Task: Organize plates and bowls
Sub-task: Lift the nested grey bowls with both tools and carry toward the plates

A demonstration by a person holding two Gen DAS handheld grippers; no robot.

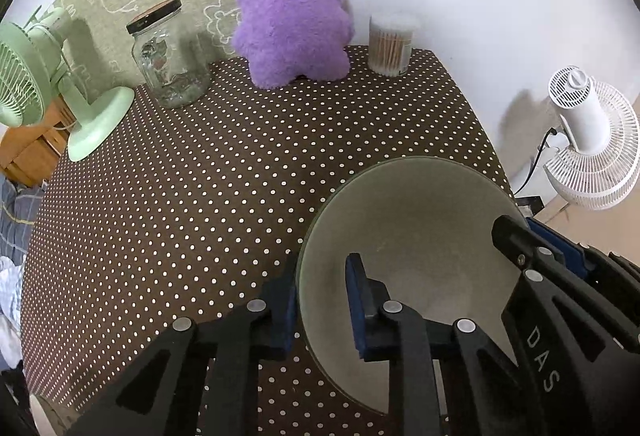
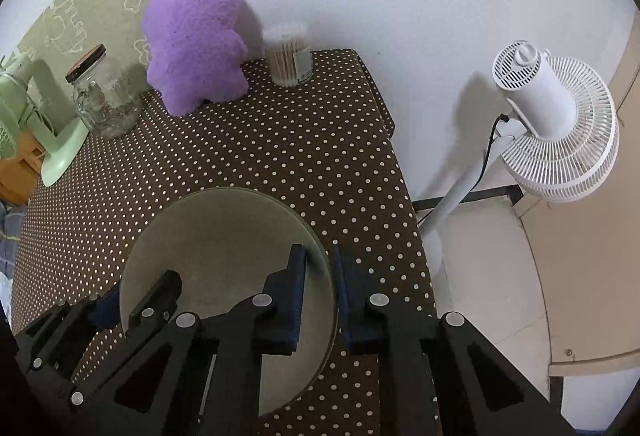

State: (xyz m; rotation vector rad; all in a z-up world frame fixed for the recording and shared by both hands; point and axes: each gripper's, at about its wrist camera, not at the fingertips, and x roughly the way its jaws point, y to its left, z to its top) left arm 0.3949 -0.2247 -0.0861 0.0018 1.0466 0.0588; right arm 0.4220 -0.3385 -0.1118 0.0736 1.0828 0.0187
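Observation:
A pale grey-green bowl (image 1: 420, 228) (image 2: 224, 236) stands on the brown polka-dot tablecloth (image 1: 200, 196) near the table's right edge. My left gripper (image 1: 322, 306) is shut on the bowl's left rim, with one blue pad inside and one outside. In the right wrist view the left gripper (image 2: 134, 300) shows at the bowl's left side. My right gripper (image 2: 320, 292) is shut on the opposite rim, again one pad on each side of the wall. The left wrist view catches the right gripper (image 1: 536, 240) at the bowl's right rim.
At the back of the table stand a purple plush toy (image 1: 292, 8), a lidded glass jar (image 1: 164, 56) and a tub of cotton swabs (image 1: 390, 44). A green desk fan (image 1: 48, 88) stands at the left. A white floor fan (image 2: 556, 124) stands beyond the table's right edge.

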